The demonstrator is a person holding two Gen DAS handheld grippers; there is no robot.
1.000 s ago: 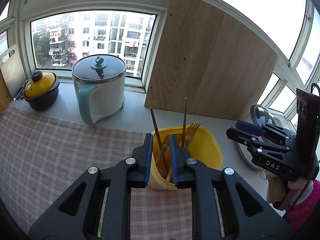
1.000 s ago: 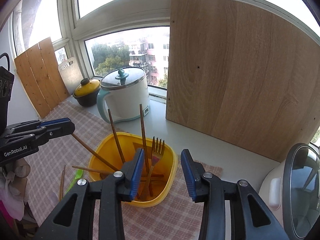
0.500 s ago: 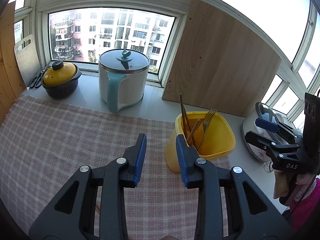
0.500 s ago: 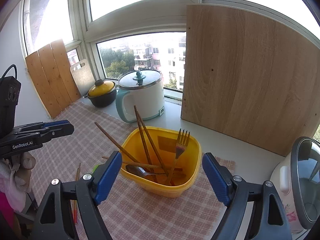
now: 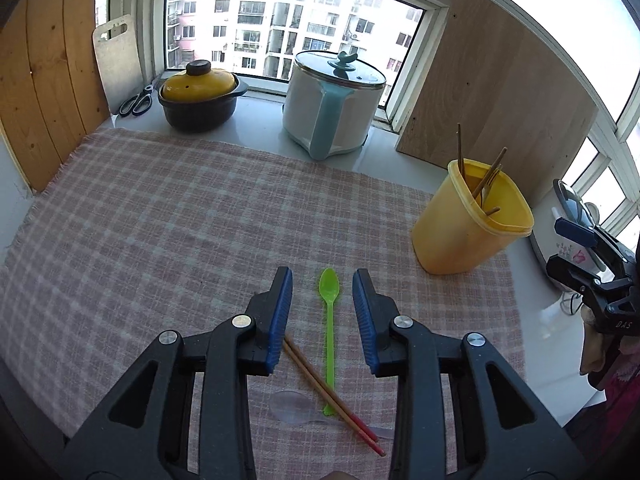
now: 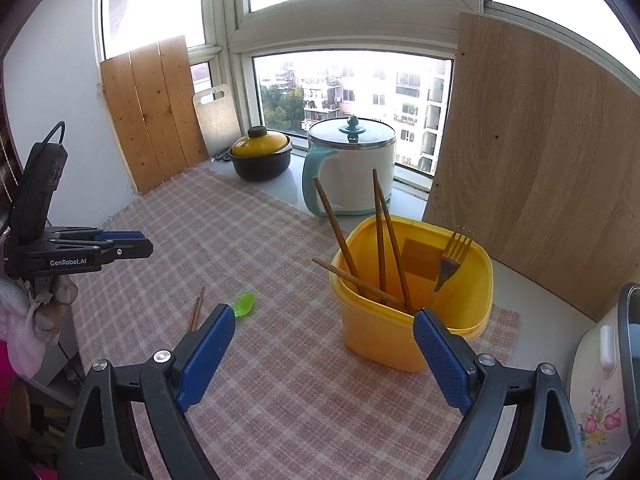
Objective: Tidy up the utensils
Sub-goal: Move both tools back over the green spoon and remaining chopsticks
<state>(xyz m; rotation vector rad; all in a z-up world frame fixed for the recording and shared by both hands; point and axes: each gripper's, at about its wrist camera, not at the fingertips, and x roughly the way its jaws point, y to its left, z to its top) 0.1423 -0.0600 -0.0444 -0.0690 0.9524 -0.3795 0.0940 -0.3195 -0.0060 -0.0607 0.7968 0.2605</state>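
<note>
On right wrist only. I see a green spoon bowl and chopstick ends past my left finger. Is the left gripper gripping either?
Observer: No. The left gripper is open; the green spoon lies flat on the cloth between its fingers, not pinched.
Operator: Chopsticks a pair?
Observer: Yes, two chopsticks side by side, red-tipped, crossing the spoon's handle end.
Operator: Anything else loose?
Observer: A clear spoon on the cloth, crossed by the chopsticks.

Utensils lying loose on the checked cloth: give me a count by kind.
Chopsticks: 2
Green spoon: 1
Clear spoon: 1
Total: 4
</note>
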